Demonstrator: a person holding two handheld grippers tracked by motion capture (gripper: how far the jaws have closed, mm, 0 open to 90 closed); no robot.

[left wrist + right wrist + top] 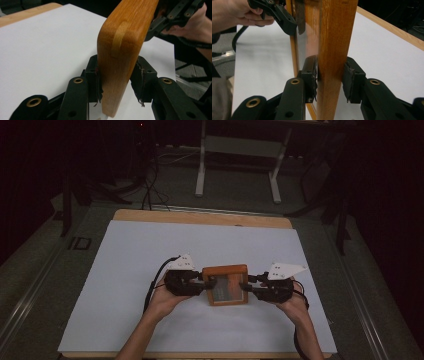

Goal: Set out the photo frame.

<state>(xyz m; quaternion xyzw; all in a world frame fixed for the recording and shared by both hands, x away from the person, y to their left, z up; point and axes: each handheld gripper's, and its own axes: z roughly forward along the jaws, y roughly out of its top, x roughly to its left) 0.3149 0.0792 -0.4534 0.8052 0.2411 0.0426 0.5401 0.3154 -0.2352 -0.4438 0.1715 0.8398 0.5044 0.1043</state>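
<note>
On the left, the person's left hand (pixel 161 301) came up from the near edge of the table, carrying the left gripper (pixel 199 281). Its jaws were clamped across the left edge of a wooden frame (pixel 226 284); in the left gripper view the pads (pixel 95 77) sat pressed on both faces of the thick orange wood (pixel 120 50), so that side looked firmly pinched.

The frame itself hung between the two tools, near the middle of the white sheet (pixel 150 255) that covered the table (pixel 200 216), a little toward the person's side. From above it showed a dark glazed panel inside the wooden border. Whether it was lifted clear of the sheet or resting on it, I could not tell.

On the right, the right gripper (pixel 250 287), carried in the right hand (pixel 294 304), bit onto the opposite edge. The right gripper view showed its pads (pixel 312 75) squeezed against the wood (pixel 334 50) on either side, with the glass face beside them.

To my eye this was the carrying stage: the frame taken up in a two-sided hold and being borne or turned. The next move would call for both hands travelling together, keeping the same spacing and pressure, so neither edge slipped and the frame did not twist before being set down.
</note>
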